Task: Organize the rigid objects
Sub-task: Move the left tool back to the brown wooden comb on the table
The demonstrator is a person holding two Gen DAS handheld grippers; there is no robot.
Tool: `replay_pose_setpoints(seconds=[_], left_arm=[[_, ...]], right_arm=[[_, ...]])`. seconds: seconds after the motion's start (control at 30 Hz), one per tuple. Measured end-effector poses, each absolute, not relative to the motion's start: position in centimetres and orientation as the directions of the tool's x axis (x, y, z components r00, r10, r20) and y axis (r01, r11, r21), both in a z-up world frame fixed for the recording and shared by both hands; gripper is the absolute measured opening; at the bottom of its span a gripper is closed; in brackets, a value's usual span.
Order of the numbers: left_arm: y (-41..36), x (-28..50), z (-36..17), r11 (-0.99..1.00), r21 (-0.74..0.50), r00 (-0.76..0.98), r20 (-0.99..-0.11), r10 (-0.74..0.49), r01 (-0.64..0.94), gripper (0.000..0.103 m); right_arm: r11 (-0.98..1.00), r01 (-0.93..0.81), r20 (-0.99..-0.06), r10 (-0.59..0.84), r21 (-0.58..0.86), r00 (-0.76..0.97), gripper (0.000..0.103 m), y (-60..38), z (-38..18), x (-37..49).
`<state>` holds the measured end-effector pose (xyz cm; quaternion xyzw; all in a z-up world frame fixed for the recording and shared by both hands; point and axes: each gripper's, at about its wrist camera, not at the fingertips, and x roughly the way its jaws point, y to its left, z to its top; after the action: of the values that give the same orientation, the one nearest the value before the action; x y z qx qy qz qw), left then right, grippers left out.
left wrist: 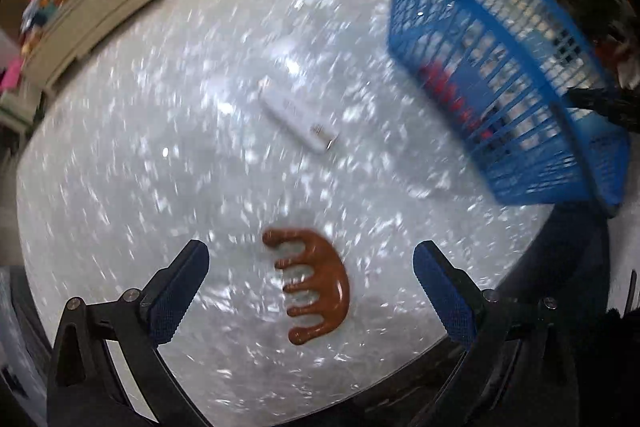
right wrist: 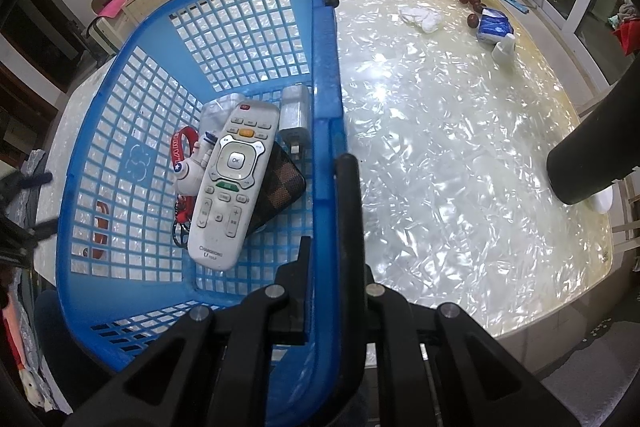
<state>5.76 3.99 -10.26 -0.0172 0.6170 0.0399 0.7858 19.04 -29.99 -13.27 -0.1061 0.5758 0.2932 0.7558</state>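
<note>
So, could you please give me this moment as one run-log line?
left gripper: open above brown comb | right gripper: shut on blue basket rim | remote: in basket

Glossy pearly table (left wrist: 120, 167); blue plastic lattice basket (right wrist: 324, 75); glossy brown comb (left wrist: 320, 283)

left claw (left wrist: 311, 291): black frame, silver screws | pads (left wrist: 176, 293): blue, knurled

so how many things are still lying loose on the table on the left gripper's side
2: a brown comb lying between the open left fingers, and a white stick-shaped gadget further out, beside the blue basket. More may sit out of frame.
</note>
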Motion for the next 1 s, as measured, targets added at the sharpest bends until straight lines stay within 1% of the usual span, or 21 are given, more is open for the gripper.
replay_pose_setpoints(seconds=[0.1,0.2,0.23,0.3,0.4,0.57,0.7,0.87,1.0], left_arm=[[4.9,4.9,-12.3,0.990,0.036,0.206,-0.977,0.064,-0.138,0.103],[5.6,4.5,-13.6,0.986,0.017,0.186,-0.981,0.049,-0.168,0.103],[5.8,4.3,-14.0,0.984,0.030,0.177,-0.982,0.061,-0.175,0.103],[6.0,4.1,-14.6,0.982,0.042,0.166,-0.983,0.073,-0.184,0.103],[6.2,3.9,-15.4,0.981,0.012,0.160,-0.986,0.044,-0.195,0.103],[6.0,3.7,-16.4,0.980,0.031,0.144,-0.988,0.060,-0.196,0.103],[6.3,3.6,-17.7,0.973,0.028,0.122,-0.991,0.057,-0.228,0.103],[6.3,3.0,-18.4,0.971,0.007,0.169,-0.984,0.049,-0.241,0.103],[7.2,3.0,-18.9,0.970,-0.015,0.164,-0.986,0.026,-0.244,0.103]], right_arm=[[0.805,-0.566,-0.933,0.321,0.177,0.164,0.009,-30.0,-13.2,19.1],[0.806,-0.565,-0.933,0.320,0.177,0.164,0.009,-30.1,-13.2,19.1],[0.806,-0.566,-0.933,0.319,0.175,0.165,0.009,-30.0,-13.2,19.0],[0.806,-0.566,-0.934,0.318,0.175,0.164,0.009,-30.0,-13.2,19.1],[0.805,-0.568,-0.934,0.316,0.172,0.165,0.009,-30.0,-13.2,19.0],[0.805,-0.568,-0.934,0.317,0.173,0.165,0.009,-30.0,-13.2,19.0],[0.805,-0.568,-0.934,0.315,0.171,0.165,0.009,-30.0,-13.2,19.0],[0.805,-0.568,-0.935,0.315,0.172,0.164,0.009,-30.0,-13.2,19.0],[0.805,-0.567,-0.934,0.317,0.173,0.165,0.009,-30.0,-13.2,19.0]])
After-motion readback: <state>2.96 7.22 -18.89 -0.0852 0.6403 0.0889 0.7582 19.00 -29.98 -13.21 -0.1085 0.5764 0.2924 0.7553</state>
